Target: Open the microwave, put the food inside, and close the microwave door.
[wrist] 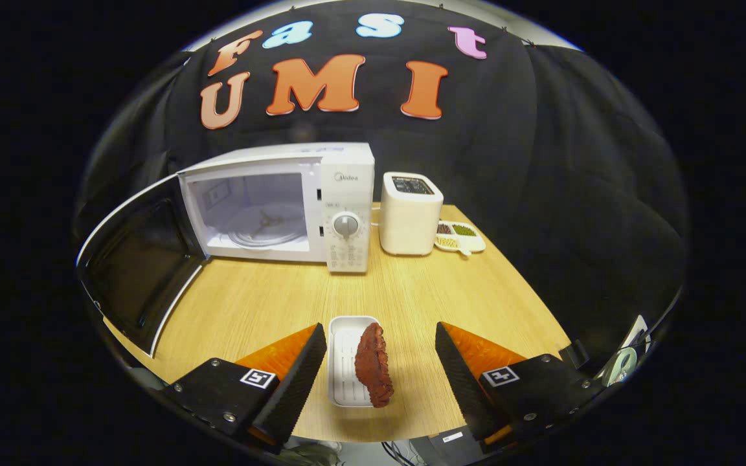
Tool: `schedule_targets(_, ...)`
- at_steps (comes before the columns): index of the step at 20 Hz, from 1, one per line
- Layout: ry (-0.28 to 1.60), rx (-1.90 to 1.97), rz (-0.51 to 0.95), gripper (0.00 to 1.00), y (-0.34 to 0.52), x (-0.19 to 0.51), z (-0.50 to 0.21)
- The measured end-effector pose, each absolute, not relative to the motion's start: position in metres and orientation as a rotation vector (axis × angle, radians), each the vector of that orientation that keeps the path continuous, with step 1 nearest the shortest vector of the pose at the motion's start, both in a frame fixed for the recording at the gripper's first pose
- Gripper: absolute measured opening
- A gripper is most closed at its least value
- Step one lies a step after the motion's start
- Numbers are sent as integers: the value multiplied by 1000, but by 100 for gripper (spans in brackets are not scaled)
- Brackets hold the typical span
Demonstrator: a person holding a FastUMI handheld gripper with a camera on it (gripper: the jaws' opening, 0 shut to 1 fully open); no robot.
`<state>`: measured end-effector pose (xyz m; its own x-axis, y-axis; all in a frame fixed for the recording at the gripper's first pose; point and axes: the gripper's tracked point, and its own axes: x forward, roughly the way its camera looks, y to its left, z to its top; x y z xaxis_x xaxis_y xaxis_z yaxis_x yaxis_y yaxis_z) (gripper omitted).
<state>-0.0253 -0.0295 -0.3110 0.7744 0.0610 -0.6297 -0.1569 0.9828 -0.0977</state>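
Reddish-brown food (373, 364) on white tray (345, 369), between gripper (381, 369) fingers spread apart; looks light, stiff-ish—pinch its sides. Microwave (282, 204) open at 11 o'clock.

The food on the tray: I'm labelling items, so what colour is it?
Dark reddish-brown food, seen in the gripper view between the open gripper fingers.

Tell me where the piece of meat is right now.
In the gripper view, the meat lies on the right edge of a white tray at the near edge of the wooden table, between the fingers of the open gripper.
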Motion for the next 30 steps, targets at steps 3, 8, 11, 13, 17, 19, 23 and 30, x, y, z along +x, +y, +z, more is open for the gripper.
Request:
schedule_targets(3, 824, -118, 188, 96, -25, -25, -344)
schedule_targets(8, 965, -68, 228, 69, -19, -32, -371)
schedule_targets(11, 1023, -26, 221, 47, -16, -33, -380)
schedule_targets(13, 1032, -30, 214, 39, -18, -31, -384)
schedule_targets(17, 1027, 1, 198, 12, -20, -29, -381)
schedule_targets(19, 1030, 8, 193, 7, -21, -29, -382)
schedule_targets(23, 988, -6, 183, 4, -20, -25, -372)
schedule_targets(30, 928, 53, 197, 4, -5, -16, -342)
